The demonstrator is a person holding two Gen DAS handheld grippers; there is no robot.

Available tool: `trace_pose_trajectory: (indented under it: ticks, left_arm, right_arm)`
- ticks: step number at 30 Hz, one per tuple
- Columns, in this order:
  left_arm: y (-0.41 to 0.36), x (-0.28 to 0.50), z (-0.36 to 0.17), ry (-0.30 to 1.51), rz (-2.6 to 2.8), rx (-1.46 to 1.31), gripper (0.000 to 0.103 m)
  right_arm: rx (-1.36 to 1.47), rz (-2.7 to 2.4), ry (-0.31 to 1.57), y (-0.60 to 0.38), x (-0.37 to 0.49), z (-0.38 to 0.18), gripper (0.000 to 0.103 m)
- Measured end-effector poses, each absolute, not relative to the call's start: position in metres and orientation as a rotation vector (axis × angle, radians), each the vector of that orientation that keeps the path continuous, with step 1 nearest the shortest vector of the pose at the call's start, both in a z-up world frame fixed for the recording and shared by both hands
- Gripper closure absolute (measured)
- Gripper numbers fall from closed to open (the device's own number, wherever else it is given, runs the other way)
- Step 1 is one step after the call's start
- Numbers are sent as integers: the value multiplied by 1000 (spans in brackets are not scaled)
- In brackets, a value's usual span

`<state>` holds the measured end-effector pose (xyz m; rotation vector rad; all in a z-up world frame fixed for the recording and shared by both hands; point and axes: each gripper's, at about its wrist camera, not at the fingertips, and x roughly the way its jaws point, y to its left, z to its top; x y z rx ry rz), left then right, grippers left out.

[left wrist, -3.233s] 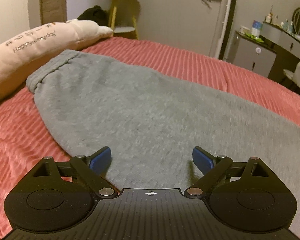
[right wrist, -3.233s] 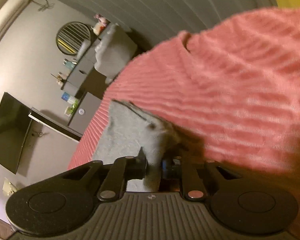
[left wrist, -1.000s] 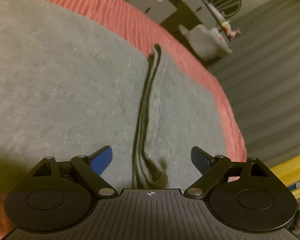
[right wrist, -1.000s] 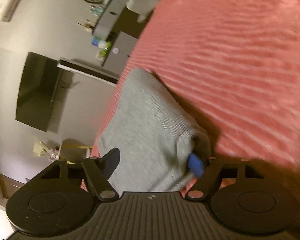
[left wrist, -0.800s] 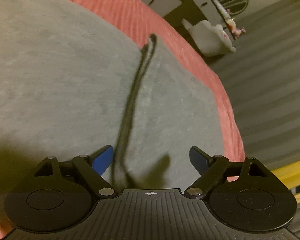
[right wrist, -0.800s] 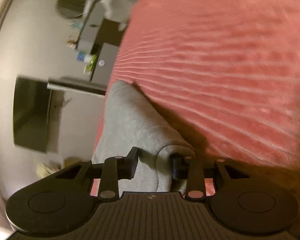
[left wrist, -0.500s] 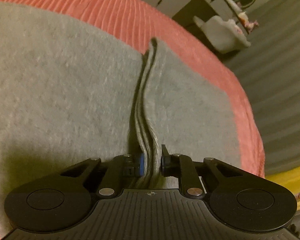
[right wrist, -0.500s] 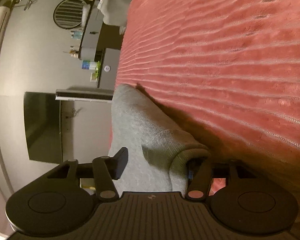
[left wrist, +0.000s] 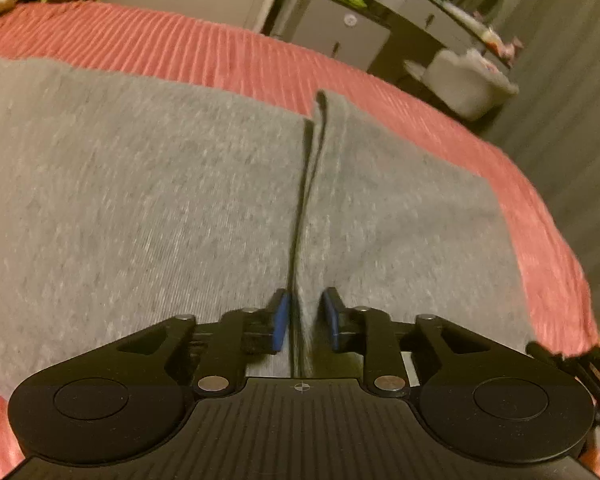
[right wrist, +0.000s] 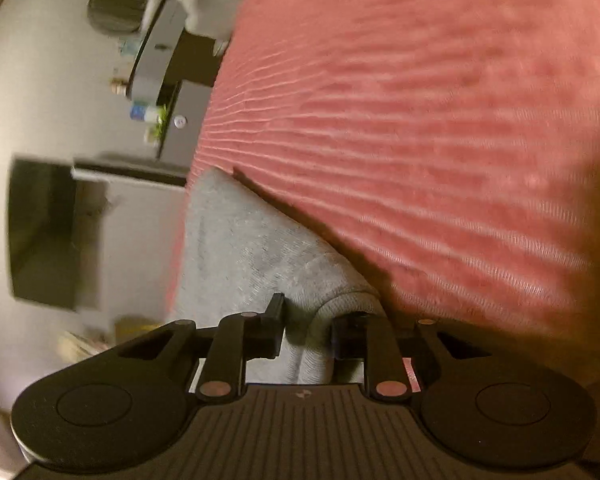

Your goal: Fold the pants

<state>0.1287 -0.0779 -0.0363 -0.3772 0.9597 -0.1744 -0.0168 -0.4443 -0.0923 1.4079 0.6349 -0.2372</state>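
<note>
Grey sweatpants (left wrist: pixel 140 200) lie spread on a red ribbed bedspread (left wrist: pixel 204 52). In the left wrist view my left gripper (left wrist: pixel 305 320) is shut on the stacked layered edge of the pants, which runs away from the fingers as a raised dark seam (left wrist: pixel 306 184). In the right wrist view my right gripper (right wrist: pixel 306 332) is shut on a rolled ribbed edge of the same pants (right wrist: pixel 244 248), lifted off the bedspread (right wrist: pixel 420 140). The blue pads (left wrist: pixel 280 320) press the cloth from both sides.
A grey cabinet (left wrist: pixel 332 36) and a dark dresser with bottles (left wrist: pixel 428 20) stand beyond the bed's far edge. A white stool (left wrist: pixel 468 80) sits near it. A wall TV (right wrist: pixel 40 232) shows in the right wrist view. The bed's edge drops off at the right (left wrist: pixel 560 280).
Both grippers went from open to shut on the pants' edge. The left view has tilted up and back, and the held edge now stands raised between the fingers.
</note>
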Motion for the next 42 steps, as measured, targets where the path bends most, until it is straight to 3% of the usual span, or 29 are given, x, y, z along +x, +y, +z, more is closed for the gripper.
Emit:
trace_pose_trajectory:
  ticks: [2,4,8,11,14,30,39,42]
  left_arm:
    - [-77,131,-34,967,-180,-390,57]
    - [-85,141,-33,973,-198,-373,53]
    - [-91,154,-40,980,-210,-342,62]
    - [-87,151,-45,951,-233,-363,72]
    - [-71,151,-50,960,-264,-439,82]
    - [-39,155,-63,1012,-324,-591,83]
    - [-44,159,-65,1002,-328,-557,68]
    - [-44,160,-64,1004,-316,-553,80]
  right_arm:
    - [1409,-226,618,-444,-16,-93,74]
    - [1384,-226,612,-442,-16,-90,69]
    - [1290,-230,631,-434,-4,-85,69]
    - [1300,-241,632,-435,-4,-87,81]
    - [1310,-247,634,-437,-3,-90,82]
    - [1223,-333,635,-420,0,-82,84]
    - [1227,-334,640,-421,2,-82,84]
    - [1210,-336,641,-420,2,-81,84]
